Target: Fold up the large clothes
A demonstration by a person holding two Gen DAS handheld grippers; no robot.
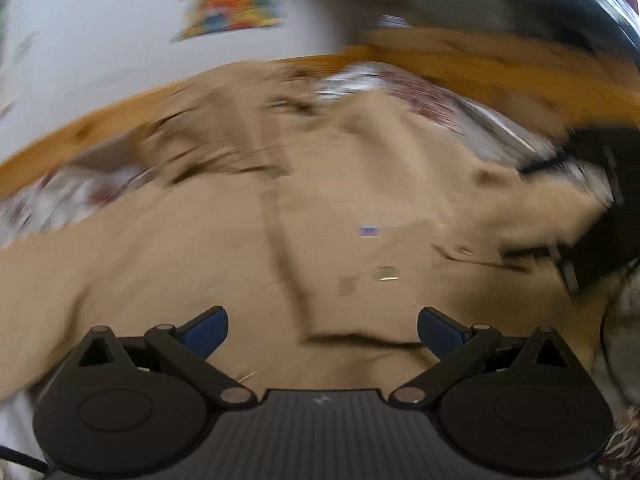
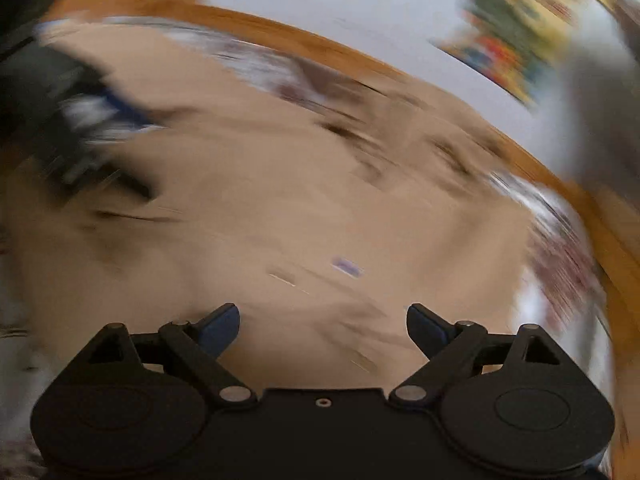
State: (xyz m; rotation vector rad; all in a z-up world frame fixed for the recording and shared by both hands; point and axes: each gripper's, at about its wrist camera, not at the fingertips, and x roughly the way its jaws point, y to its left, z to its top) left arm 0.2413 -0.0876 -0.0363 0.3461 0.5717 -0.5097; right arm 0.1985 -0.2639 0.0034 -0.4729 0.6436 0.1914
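The tan garment (image 1: pixel 224 248) lay spread across a bed with a patterned sheet (image 1: pixel 424 96), reaching close to the bed's orange wooden far edge (image 1: pixel 96 128) and covering most of the sheet between that edge and the near side. Both views were heavily smeared, so seams and small details could not be read with certainty; a small coloured label (image 1: pixel 369 231) showed near the middle of the cloth, and a raised fold line ran from there toward the near side.

The left gripper (image 1: pixel 322 330) had its fingers (image 1: pixel 208 330) wide apart with nothing between them, only cloth lying beneath. The right gripper (image 2: pixel 323 328) likewise stood with its fingers (image 2: pixel 220 328) spread and empty, above the tan fabric. In the left view the other gripper appeared as a dark blurred shape at the right edge of the bed, next to a bunched corner of the garment.

The cloth looked soft, limp and light, likely a thick cotton or fleece that would sag and drag on the sheet rather than hold a shape. It seemed neither slippery nor fragile. A sound hold would probably be at an outer hem or corner, each gripper pinching through both layers near opposite ends of one edge, so the fold could be carried over evenly without the middle bunching.
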